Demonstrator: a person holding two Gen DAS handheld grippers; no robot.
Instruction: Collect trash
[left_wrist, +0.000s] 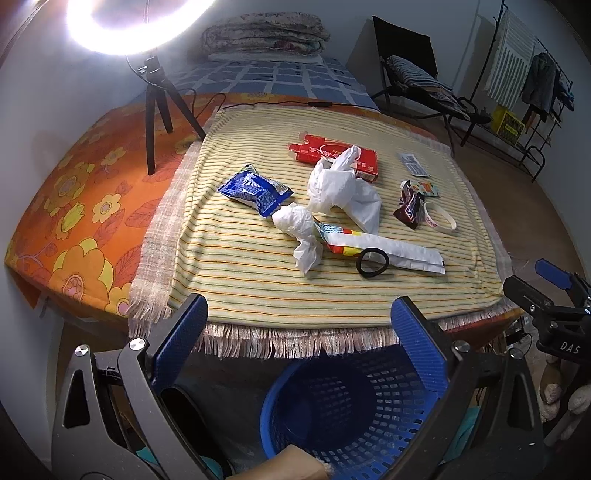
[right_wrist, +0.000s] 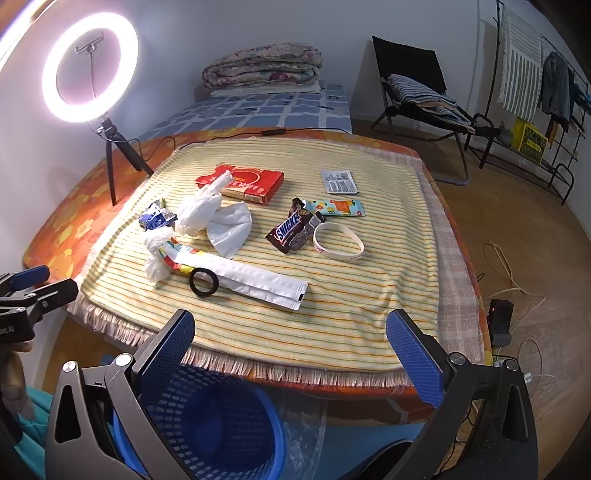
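Both grippers, left gripper (left_wrist: 299, 332) and right gripper (right_wrist: 291, 347), are held wide open and empty. Ahead of the fingers, light crumpled tissue (left_wrist: 341, 188) could be pinched anywhere; the basket (left_wrist: 354, 413) lies below.

The brown chocolate wrapper (right_wrist: 291, 232) near the table's middle reads "SNICKERS"; the right gripper (left_wrist: 565, 321) body shows "DAS".

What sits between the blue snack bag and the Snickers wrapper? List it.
Crumpled white plastic bags and a tissue wad lie between the blue snack bag and the Snickers wrapper; both views show it, most plainly the left wrist one.
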